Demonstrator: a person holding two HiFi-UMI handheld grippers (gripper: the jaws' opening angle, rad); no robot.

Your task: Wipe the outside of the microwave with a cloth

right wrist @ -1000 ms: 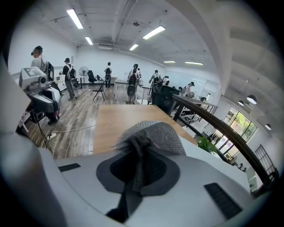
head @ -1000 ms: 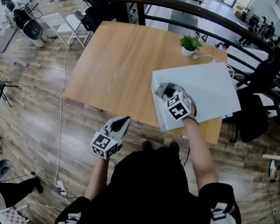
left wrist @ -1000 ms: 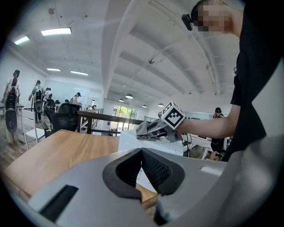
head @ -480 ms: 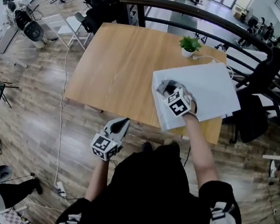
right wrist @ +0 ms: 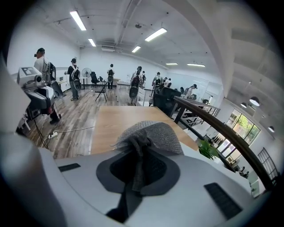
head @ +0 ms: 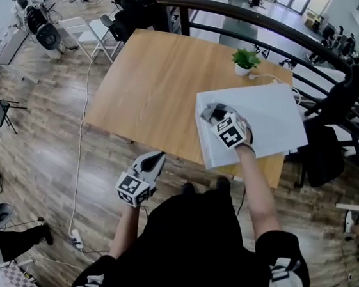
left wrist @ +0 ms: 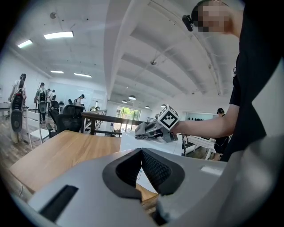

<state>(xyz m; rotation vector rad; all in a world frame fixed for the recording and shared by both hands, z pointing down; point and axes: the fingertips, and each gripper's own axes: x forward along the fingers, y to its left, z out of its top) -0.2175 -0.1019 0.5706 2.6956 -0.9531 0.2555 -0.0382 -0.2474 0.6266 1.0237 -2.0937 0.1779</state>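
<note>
Clamping a grey cloth (right wrist: 148,133) in its jaws, the right gripper (head: 210,113) rests on the white microwave (head: 269,118) atop the wooden bench (head: 147,84); the left gripper (head: 157,159), jaws together and empty, hangs off the bench.

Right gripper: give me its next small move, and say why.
Probably sweep the right gripper rightward across the top of the white microwave. Its jaws are shut on the grey cloth, which sits near the top's front left corner, so most of that surface lies beyond it. The left gripper hangs shut and empty, off the table, so it is out of the way.
</note>
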